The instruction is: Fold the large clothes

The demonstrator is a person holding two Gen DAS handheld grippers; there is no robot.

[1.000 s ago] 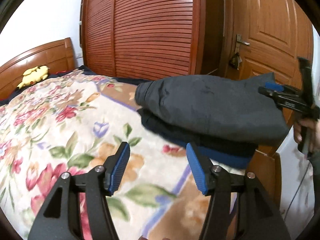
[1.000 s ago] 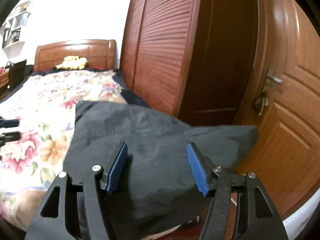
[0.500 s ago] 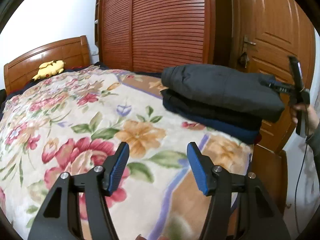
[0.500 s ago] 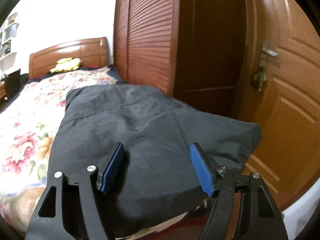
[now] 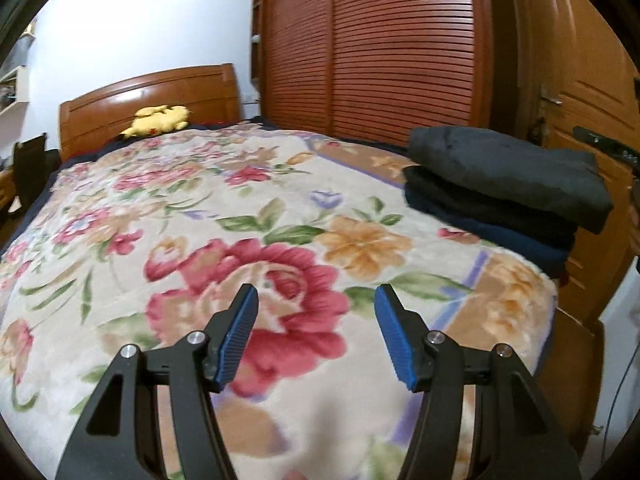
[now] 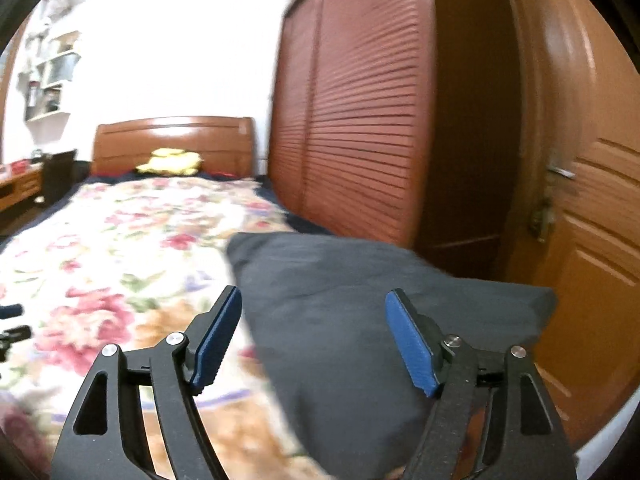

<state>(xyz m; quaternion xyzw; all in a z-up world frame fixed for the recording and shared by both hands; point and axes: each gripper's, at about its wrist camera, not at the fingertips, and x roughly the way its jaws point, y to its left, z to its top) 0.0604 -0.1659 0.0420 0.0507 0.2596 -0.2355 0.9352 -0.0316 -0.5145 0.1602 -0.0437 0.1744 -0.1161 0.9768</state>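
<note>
Spreading apart at this moment, the right gripper's [image 6: 314, 338] jaws stand over the near edge of the dark grey folded garment [image 6: 360, 320] with nothing pinched between the blue pads; a second ago they were narrower and set closer in over the cloth, so the release looks complete. The left gripper [image 5: 316, 332] hangs about half open and empty above the floral blanket [image 5: 200, 220], its pads clear of the fabric; a second ago it looked straight at the stack from close by, whereas now the stack sits well off to its right and much more of the bed shows ahead of it.

Outward from the fingers: the grey garment lies flat on top of the stack of folded clothes [image 5: 488, 204], with a black piece and a navy one beneath it, at the bed's corner near the wooden door [image 6: 592, 240]; its edges line up roughly with those below, though it overhangs a little toward the door side. A yellow plush toy [image 5: 160, 119] rests by the headboard [image 5: 152, 96]; the louvred wardrobe [image 5: 380, 48] runs along the far side.

By my reading this garment is finished and placed; no unfolded clothing shows on the blanket, so either another piece waits out of view or the folding is done.
</note>
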